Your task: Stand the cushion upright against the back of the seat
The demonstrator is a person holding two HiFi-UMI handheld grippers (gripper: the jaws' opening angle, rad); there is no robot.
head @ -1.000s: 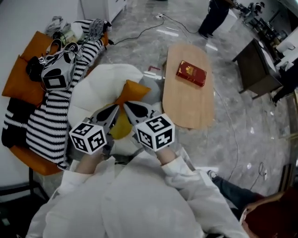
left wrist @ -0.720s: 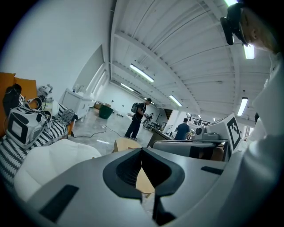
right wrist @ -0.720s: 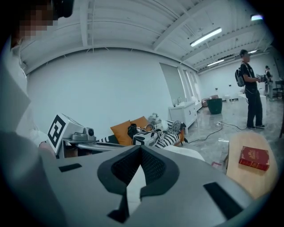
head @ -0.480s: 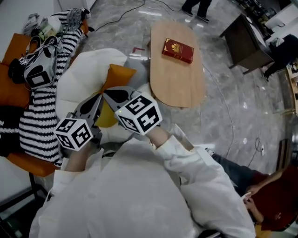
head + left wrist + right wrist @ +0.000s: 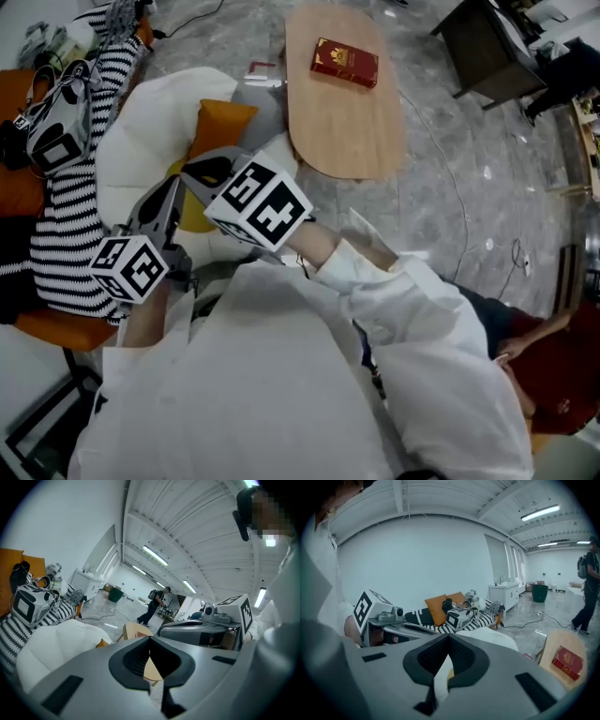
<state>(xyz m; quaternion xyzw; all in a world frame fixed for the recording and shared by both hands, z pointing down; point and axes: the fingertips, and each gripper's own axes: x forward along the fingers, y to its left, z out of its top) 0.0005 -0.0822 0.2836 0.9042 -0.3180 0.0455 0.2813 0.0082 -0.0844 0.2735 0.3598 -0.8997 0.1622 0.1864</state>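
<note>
An orange-yellow cushion lies on the white padded seat, with one corner pointing toward the wooden table. My left gripper hovers over the cushion's near yellow end, jaws shut and empty. My right gripper is close beside it, crossing in from the right, also shut with nothing in it. In the left gripper view the closed tips point past an orange cushion corner and the seat. In the right gripper view the closed tips point over the seat.
An oval wooden table with a red book stands right of the seat. A striped blanket and a grey headset device lie on the orange sofa at left. A dark cabinet stands far right. A person walks in the background.
Both grippers have sunk a little and slid left over the seat, staying shut and side by side. The right gripper has rolled. The head view has swung, shifting the table up.
</note>
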